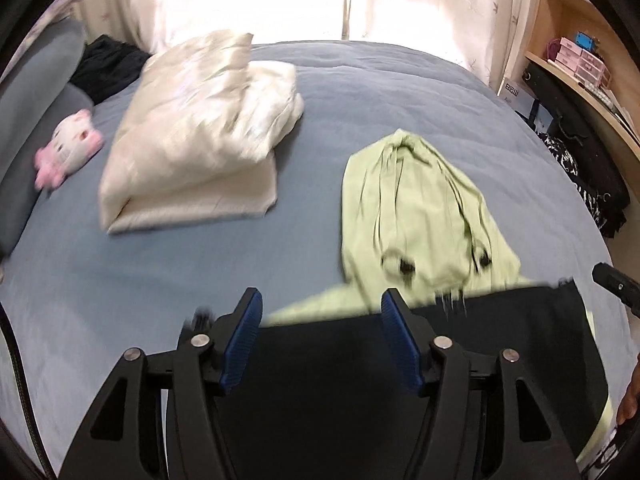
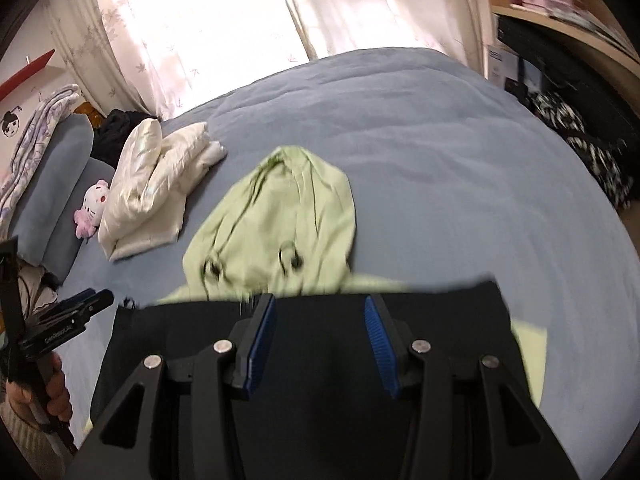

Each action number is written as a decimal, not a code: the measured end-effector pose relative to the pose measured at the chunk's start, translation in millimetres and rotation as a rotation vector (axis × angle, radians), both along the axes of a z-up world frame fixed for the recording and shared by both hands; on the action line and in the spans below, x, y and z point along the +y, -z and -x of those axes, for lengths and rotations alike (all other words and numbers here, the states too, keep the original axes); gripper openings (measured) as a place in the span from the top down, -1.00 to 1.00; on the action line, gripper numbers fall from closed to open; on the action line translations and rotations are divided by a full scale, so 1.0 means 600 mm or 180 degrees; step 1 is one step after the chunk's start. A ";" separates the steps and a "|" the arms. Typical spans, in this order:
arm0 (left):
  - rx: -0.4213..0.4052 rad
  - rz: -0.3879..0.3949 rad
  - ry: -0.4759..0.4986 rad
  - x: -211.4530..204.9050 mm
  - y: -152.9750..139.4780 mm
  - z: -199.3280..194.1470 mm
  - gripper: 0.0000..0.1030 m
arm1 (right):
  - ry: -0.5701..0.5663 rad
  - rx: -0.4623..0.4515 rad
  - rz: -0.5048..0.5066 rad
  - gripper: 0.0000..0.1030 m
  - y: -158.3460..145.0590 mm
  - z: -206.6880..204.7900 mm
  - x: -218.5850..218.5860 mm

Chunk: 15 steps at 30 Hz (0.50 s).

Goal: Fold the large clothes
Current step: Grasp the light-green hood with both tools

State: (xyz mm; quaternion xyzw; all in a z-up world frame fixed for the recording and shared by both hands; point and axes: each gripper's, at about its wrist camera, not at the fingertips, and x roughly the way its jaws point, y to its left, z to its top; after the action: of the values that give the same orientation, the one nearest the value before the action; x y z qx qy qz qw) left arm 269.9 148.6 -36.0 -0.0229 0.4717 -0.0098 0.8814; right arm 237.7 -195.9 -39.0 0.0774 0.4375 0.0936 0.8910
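Blue-grey bedding (image 1: 400, 92) fills both views, sunlit curtains (image 2: 224, 20) behind. Beneath and ahead of each tool lies a black garment (image 1: 320, 380), covering the near part of a pale green hooded garment (image 1: 416, 208) whose hood points away. Left tool (image 1: 321, 338) and right tool (image 2: 320, 344) both stand released, nothing between the pads. Motion blur smears edges; box lettering on the shelf (image 1: 568, 64) is unreadable.

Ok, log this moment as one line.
left gripper: open | right gripper: open | black garment: over green hoodie | bed
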 end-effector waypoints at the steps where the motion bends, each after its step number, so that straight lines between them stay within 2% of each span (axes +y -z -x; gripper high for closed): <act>1: 0.0002 -0.0021 0.0030 -0.002 0.001 -0.020 -0.28 | -0.0016 0.0002 0.0034 0.10 -0.002 -0.025 0.002; 4: 0.0088 -0.0093 0.0120 -0.012 0.024 -0.101 -0.29 | -0.0040 0.0054 0.0062 0.00 0.005 -0.096 0.004; 7: 0.0268 -0.0033 0.0172 -0.014 0.068 -0.172 -0.29 | -0.0056 0.0240 -0.0056 -0.03 0.038 -0.178 -0.001; 11: 0.0570 0.0099 0.0149 -0.016 0.140 -0.238 -0.29 | -0.0092 0.0608 -0.0246 -0.03 0.121 -0.283 -0.008; 15: 0.0807 0.0226 0.0126 -0.015 0.200 -0.279 -0.29 | -0.0027 0.0901 -0.0447 -0.03 0.195 -0.337 -0.014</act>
State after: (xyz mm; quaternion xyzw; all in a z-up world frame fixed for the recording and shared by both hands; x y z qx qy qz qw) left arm 437.6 139.8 -156.3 -0.0459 0.5791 -0.0409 0.8129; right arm 440.1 -204.1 -155.9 0.1502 0.5514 0.1159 0.8124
